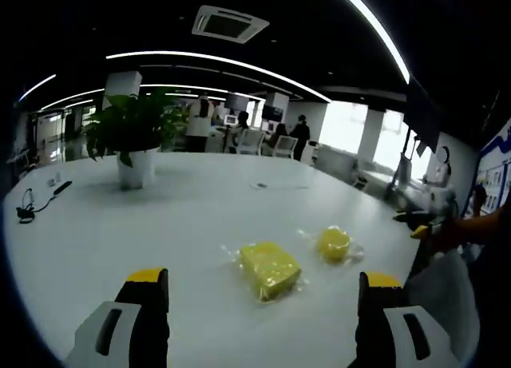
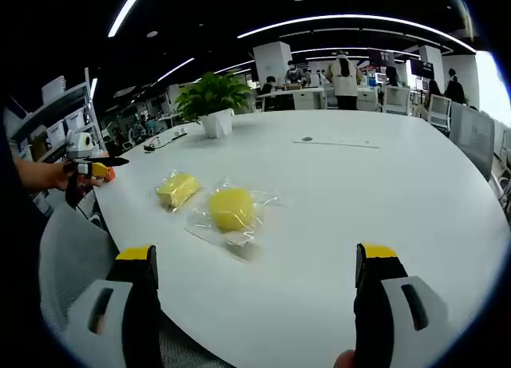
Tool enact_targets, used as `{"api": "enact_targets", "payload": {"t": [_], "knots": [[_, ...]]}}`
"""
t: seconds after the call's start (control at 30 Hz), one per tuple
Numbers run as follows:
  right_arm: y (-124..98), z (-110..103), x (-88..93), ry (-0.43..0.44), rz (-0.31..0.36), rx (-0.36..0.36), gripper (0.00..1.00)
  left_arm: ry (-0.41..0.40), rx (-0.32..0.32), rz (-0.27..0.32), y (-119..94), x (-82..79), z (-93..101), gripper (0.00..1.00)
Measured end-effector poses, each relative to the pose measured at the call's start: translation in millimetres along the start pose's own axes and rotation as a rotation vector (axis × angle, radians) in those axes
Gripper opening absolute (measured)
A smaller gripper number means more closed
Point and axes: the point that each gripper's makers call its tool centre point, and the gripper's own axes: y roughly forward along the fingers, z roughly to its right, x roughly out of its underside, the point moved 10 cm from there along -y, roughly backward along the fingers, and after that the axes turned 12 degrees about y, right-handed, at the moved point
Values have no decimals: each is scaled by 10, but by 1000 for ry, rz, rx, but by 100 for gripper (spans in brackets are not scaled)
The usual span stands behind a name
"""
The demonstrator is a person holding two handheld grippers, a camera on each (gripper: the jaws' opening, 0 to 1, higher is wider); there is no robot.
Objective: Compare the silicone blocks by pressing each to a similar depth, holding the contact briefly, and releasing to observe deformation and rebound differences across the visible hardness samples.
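- Left gripper view: my left tool [image 1: 263,292] is released, jaws wide apart, above the white bench [image 1: 184,216].
- Rectangular yellow block [image 1: 270,269] lies in clear wrap between the jaws; round yellow block [image 1: 334,244], also wrapped, just right of it.
- Right gripper view: my right tool [image 2: 257,266] is likewise released, off both blocks.
- Potted plant [image 2: 211,103] stands well behind.

Each hand-held gripper has two black jaws with yellow tips and light grey housings with a dark slot: the left hand-held gripper [image 1: 263,292], and the right hand-held gripper [image 2: 259,264].
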Motion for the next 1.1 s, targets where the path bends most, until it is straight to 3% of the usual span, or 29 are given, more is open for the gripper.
{"api": "enact_targets", "payload": {"t": [0.33, 0.63, 1.1], "knots": [[-30, -6, -37, -15, -12, 1, 97, 28, 9, -12, -13, 31, -16, 100], [-42, -81, 1, -16, -32, -4, 97, 12, -2, 16, -61, -32, -55, 100], [-77, -105, -12, -2, -26, 3, 97, 24, 6, -11, -121, 2, -62, 100]]}}
